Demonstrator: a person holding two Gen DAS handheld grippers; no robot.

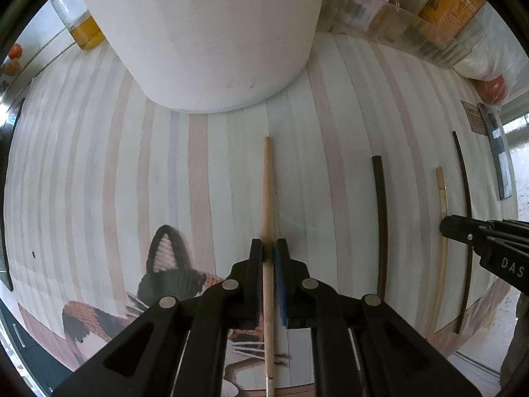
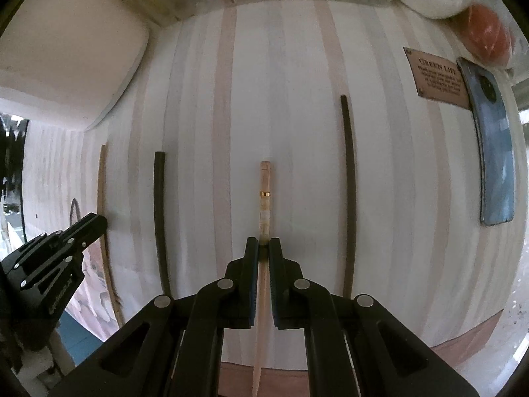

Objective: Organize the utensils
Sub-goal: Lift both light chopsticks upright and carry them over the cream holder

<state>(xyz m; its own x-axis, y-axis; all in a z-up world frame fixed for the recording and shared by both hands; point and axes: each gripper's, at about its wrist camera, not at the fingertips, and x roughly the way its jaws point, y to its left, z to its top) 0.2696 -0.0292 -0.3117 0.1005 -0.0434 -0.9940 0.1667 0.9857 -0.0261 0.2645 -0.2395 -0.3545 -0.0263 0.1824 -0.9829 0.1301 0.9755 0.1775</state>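
My left gripper (image 1: 268, 246) is shut on a light-brown wooden chopstick (image 1: 267, 182) that points away from me over the striped mat (image 1: 99, 165). My right gripper (image 2: 263, 243) is shut on a pale chopstick with a gold band (image 2: 264, 182). A thick dark chopstick (image 2: 160, 218) lies to its left and a thinner dark one (image 2: 348, 182) to its right. In the left wrist view the same sticks appear as the thick dark chopstick (image 1: 381, 225), the pale chopstick (image 1: 441, 195) and the thin dark chopstick (image 1: 463, 178), with the right gripper (image 1: 463, 233) over them. A large white container (image 1: 215, 33) stands just beyond.
A phone (image 2: 492, 152) and a brown label plaque (image 2: 436, 76) lie at the mat's right edge. A clear tray of packets (image 1: 413, 23) and a bag holding something orange (image 2: 486, 33) line the back. A jar of yellow liquid (image 1: 81, 20) stands far left. A cat picture (image 1: 165, 274) covers the mat's near corner.
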